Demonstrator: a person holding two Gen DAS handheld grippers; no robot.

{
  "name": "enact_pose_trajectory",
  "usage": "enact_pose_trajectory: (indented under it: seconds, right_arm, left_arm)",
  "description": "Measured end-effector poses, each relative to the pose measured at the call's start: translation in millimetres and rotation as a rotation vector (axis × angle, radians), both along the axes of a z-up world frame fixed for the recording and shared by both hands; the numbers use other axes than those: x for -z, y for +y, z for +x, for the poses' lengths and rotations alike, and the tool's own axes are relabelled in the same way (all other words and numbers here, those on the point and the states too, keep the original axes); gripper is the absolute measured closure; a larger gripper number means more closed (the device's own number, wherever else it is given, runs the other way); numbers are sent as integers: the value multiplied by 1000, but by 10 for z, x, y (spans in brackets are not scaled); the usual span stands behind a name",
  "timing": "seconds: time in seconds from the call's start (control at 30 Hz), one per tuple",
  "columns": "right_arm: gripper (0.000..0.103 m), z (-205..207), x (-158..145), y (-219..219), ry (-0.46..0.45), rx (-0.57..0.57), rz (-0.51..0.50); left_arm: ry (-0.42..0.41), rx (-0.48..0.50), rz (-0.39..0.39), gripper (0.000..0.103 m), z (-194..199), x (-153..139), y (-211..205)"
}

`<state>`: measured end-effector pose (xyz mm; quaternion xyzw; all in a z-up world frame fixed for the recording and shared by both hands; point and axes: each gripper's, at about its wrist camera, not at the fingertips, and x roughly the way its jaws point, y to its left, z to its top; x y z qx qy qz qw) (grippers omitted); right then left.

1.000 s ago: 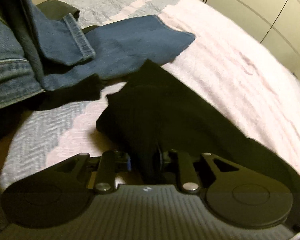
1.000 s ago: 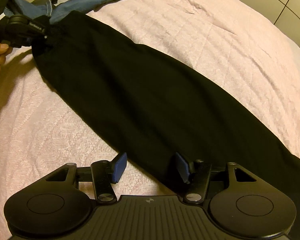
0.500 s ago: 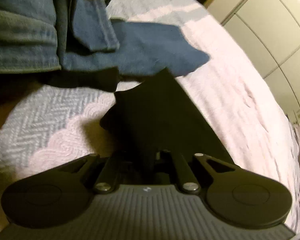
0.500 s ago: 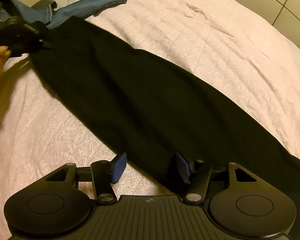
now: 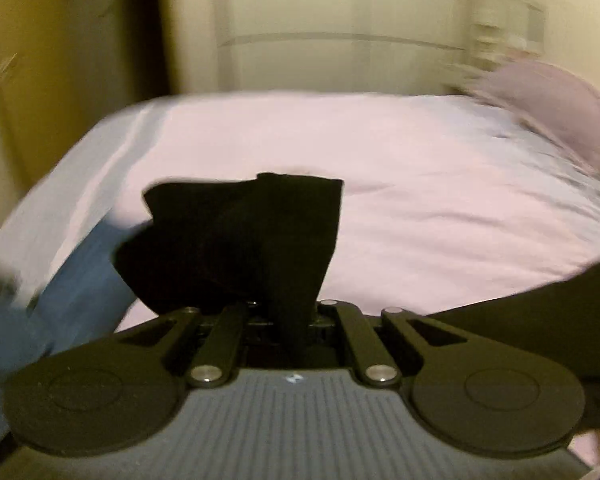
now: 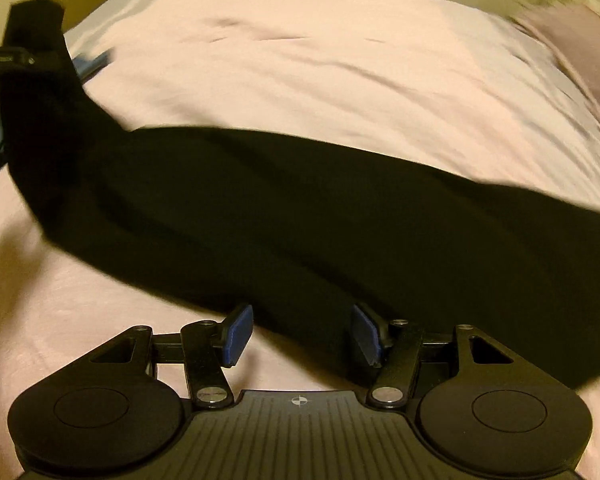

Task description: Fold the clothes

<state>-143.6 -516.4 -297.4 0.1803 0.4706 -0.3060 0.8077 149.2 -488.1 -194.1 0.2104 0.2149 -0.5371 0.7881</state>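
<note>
Black trousers (image 5: 256, 236) fill the centre of the left wrist view, one end bunched and lifted off the bed (image 5: 420, 184). The left tongs (image 5: 290, 316) are closed tight on that end: the dark cloth runs down between the two linkage arms and is pinched there, with the loose hem flaring up toward 12 o'clock. At 8 o'clock a single blue denim garment (image 5: 80, 276) lies on the bed, blurred, partly behind the black cloth. At 2 o'clock one mauve pillow (image 5: 556, 108) sits at the far end of the pink bedspread. Pale wardrobe doors (image 5: 340, 24) stand behind the bed at 12 o'clock. No container shows here, and no writing can be read.

In the right wrist view the black trousers (image 6: 300, 216) stretch as one long band across the bed (image 6: 300, 60), from 10 o'clock down to 4 o'clock. The right tongs (image 6: 302, 334) stand about half open, two blue pads (image 6: 238, 334) set apart, with the near edge of the cloth lying between them; the pads do not press on it. At 10 o'clock the far end of the trousers rises off the bedspread, held up by the left tongs (image 6: 4, 58). A white label runs along that tool, too small and blurred to read. A scrap of the blue denim garment (image 6: 92, 62) peeks out just beside the raised end. The pillow (image 6: 580, 44) shows at 2 o'clock, smeared by motion. No container appears in this view either.
</note>
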Motion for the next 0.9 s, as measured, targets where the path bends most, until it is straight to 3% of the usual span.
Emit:
enact_pose_trajectory:
  seconds: [0.1,0.2,0.33,0.4,0.53,0.6,0.73,0.9]
  right_arm:
    - [45,-465,-59,-225,-28,62,-3]
    - [45,-922,-93,-438,-41,104,-8]
    - [45,-1555,-84,-723,-53,156,12]
    - [45,-1801,-112,-833,-69,172,28]
    - [45,-2123,-190,-1053,-225,179,120]
    - [45,-2148,-198,-1183,-325,172,199]
    - [45,-1828,-150,-1374,-449,120,318]
    - [44,-1361,-11,-1480,-503,134,450]
  left_arm:
    - [-91,183,1,100,-833,-122,-325]
    - [-118,352,133,97,-1683,152,-705]
    - [-63,437,418,86,-2487,1092,-1114]
    - [-88,422,448,85,-2677,1289,-1094]
    - [-144,447,429,83,-2723,1211,-928]
    - [-153,495,416,77,-2659,1108,-814]
    - [-170,611,386,67,-2554,876,-544]
    - [-164,552,328,64,-2095,666,-238]
